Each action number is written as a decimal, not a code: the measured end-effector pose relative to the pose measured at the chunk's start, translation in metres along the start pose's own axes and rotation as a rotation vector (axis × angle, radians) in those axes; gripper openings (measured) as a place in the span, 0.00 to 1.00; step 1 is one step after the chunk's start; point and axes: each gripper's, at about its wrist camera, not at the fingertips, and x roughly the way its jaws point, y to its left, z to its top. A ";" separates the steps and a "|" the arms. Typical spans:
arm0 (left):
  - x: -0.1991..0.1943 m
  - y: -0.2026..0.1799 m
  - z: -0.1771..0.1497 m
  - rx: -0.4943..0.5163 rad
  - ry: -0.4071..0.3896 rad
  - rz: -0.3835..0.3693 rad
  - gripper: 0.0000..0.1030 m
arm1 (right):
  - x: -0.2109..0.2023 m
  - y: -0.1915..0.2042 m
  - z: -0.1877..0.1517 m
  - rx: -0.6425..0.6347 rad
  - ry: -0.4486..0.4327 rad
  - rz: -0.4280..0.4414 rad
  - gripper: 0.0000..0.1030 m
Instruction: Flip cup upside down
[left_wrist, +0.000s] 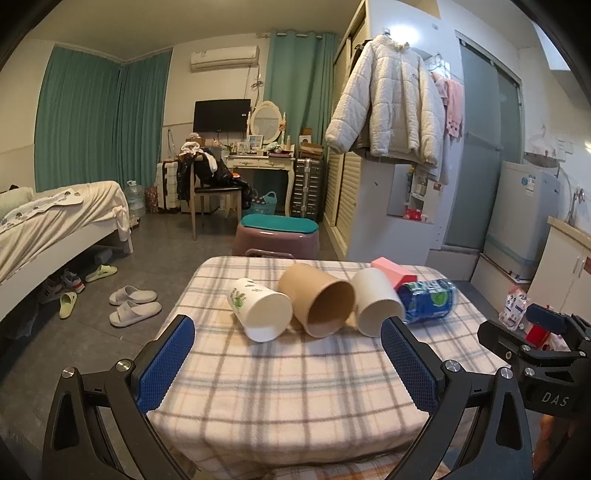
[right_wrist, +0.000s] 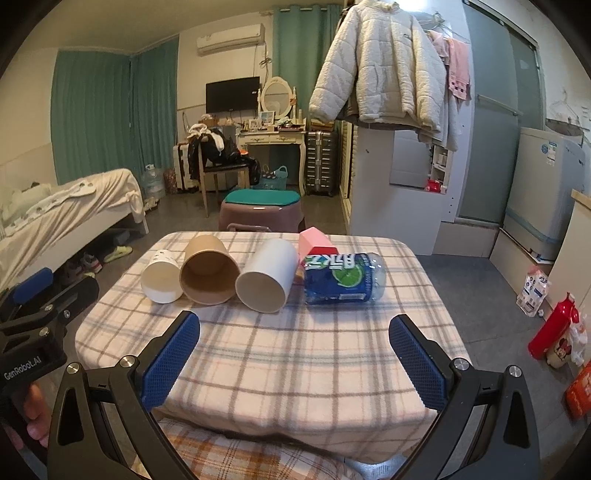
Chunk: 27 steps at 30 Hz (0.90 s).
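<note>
**Three light cups on their sides, both tools wide and empty**

Three cups lie on their sides in a row on the checked surface (right_wrist: 258, 354), mouths turned toward the cameras; the brown cup (right_wrist: 209, 271) serves as landmark; the white cup with green print (right_wrist: 162, 277) lies just left of it, touching or nearly so; the plain white cup (right_wrist: 266, 279) lies just right of it, close against it. Further right of the brown cup, past the plain white one, lies one blue-labelled bottle (right_wrist: 343, 278) on its side; one pink box (right_wrist: 316, 242) sits behind that bottle.

The cups look like thin paper ones, so I judge them very light, soft-walled and easy to crush or send rolling; a gentle squeeze across the middle of the body, clear of the flimsy open rim, seems the safest hold; the stiffer base end would also bear a grip. Because the neighbours press in on the brown cup, one of the outer cups offers freer sides to reach; which cup is meant I cannot tell.

The left tool (left_wrist: 288, 354) hangs in front of the brown cup with its blue pads spread wide and nothing between them; the right tool (right_wrist: 295, 350) is equally wide and empty, set nearer the plain white cup and the bottle; neither touches any cup, so the flip is not yet begun.

Count: three cups, one bottle, one box, two tools.
</note>
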 end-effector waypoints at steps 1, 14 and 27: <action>0.005 0.005 0.002 -0.002 0.002 0.000 1.00 | 0.004 0.003 0.002 -0.003 0.006 0.003 1.00; 0.066 0.063 0.007 -0.044 0.085 0.011 1.00 | 0.090 0.034 0.048 -0.009 0.100 0.049 0.89; 0.118 0.091 -0.005 -0.090 0.158 0.009 1.00 | 0.215 0.022 0.061 0.032 0.404 0.025 0.63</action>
